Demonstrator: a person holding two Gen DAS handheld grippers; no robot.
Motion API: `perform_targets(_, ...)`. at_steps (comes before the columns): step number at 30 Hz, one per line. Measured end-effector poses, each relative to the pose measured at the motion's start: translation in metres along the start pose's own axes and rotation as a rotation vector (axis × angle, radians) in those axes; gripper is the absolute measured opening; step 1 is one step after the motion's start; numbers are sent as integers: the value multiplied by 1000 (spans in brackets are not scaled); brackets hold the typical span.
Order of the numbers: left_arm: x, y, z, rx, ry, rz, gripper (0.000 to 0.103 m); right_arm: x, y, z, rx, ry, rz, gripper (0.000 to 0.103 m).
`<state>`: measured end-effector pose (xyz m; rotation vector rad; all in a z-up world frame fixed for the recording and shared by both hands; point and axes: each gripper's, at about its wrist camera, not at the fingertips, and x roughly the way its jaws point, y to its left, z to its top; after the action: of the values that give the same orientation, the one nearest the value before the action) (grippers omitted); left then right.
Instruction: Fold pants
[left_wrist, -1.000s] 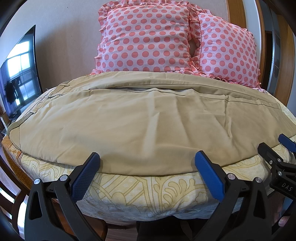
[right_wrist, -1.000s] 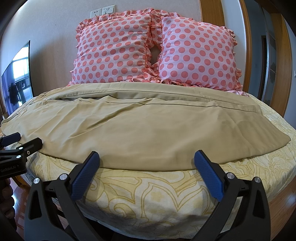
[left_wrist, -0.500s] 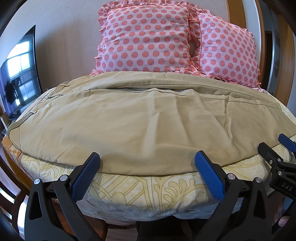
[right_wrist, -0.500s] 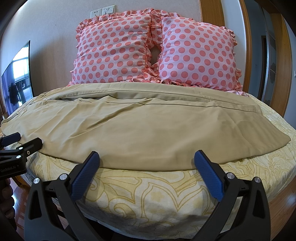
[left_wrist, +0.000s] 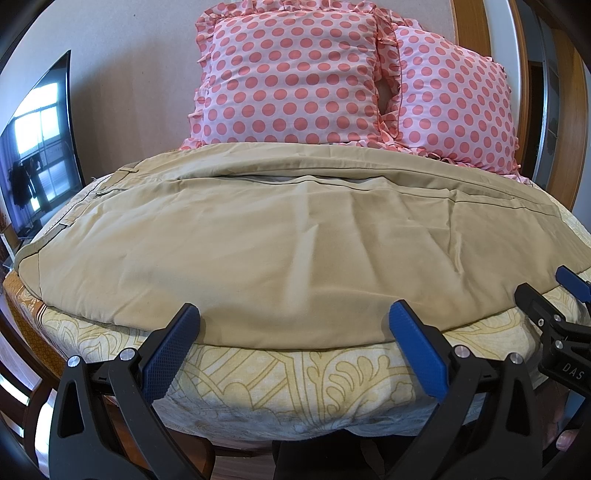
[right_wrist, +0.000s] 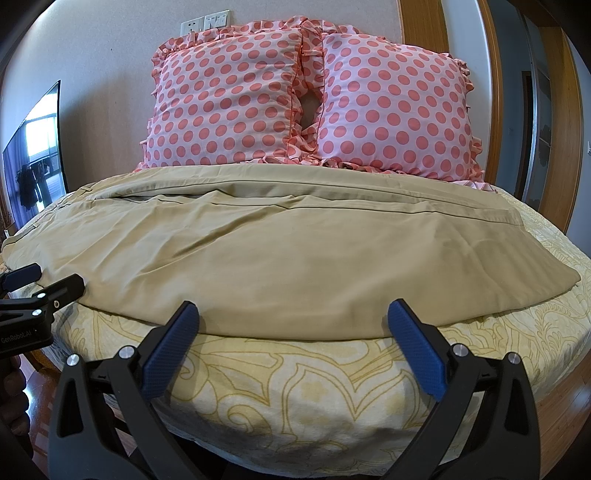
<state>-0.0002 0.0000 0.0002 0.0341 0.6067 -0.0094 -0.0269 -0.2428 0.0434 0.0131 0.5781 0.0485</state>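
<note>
Tan pants (left_wrist: 280, 236) lie flat across the bed, folded lengthwise, waistband at the left, leg hems at the right; they also show in the right wrist view (right_wrist: 280, 251). My left gripper (left_wrist: 295, 325) is open and empty, just short of the pants' near edge at the bed's front. My right gripper (right_wrist: 291, 323) is open and empty, likewise just in front of the near edge, further right. Each gripper shows at the edge of the other's view: the right gripper (left_wrist: 546, 295) and the left gripper (right_wrist: 40, 284).
The bed has a cream patterned cover (right_wrist: 295, 387). Two pink polka-dot pillows (right_wrist: 229, 99) (right_wrist: 391, 107) stand against the wall behind the pants. A dark TV screen (left_wrist: 40, 147) is at the left. A wooden door frame (right_wrist: 554, 129) is at the right.
</note>
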Motion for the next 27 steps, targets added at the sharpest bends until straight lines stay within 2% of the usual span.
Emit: perform_targets(27, 0, 0, 1, 4, 10, -2, 102, -4, -1, -4, -10, -21, 13, 101)
